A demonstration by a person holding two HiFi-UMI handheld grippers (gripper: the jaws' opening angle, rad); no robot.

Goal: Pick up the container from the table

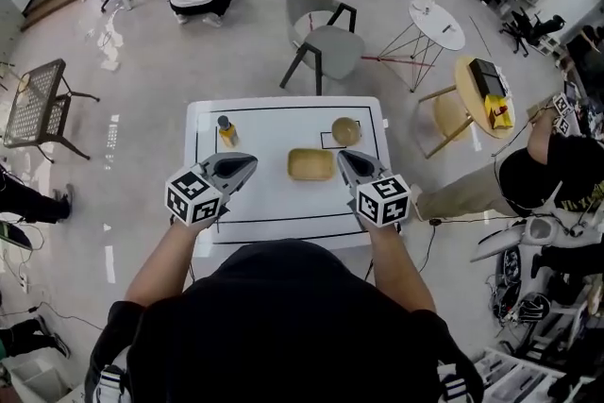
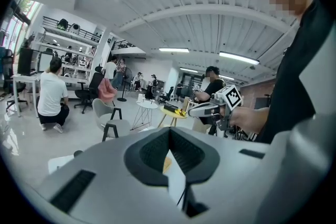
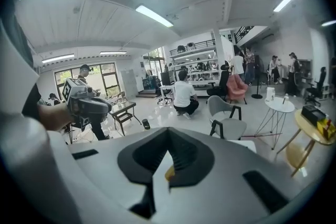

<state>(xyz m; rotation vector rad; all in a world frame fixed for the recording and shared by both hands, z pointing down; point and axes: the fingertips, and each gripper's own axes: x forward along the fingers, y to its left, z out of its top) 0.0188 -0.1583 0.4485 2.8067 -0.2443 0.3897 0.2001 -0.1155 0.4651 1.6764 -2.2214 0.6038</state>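
A shallow tan rectangular container [image 1: 310, 164] lies in the middle of the white table [image 1: 283, 208]. My left gripper [image 1: 252, 164] hovers just left of it, jaws shut and empty. My right gripper [image 1: 343, 157] hovers at its right end, also shut with nothing held. A sliver of the container [image 2: 166, 164] shows through the gap behind the left gripper's [image 2: 169, 129] tips in the left gripper view. The right gripper view shows the same behind the right gripper's [image 3: 168, 129] tips. Each gripper view also catches the other gripper off to one side.
A round tan bowl [image 1: 345, 130] and a small yellow bottle with a dark cap [image 1: 226, 129] stand at the table's far side. Beyond are a grey chair [image 1: 326, 47], a round white side table [image 1: 437, 24] and a yellow table [image 1: 481, 90]. A seated person [image 1: 552, 173] is at the right.
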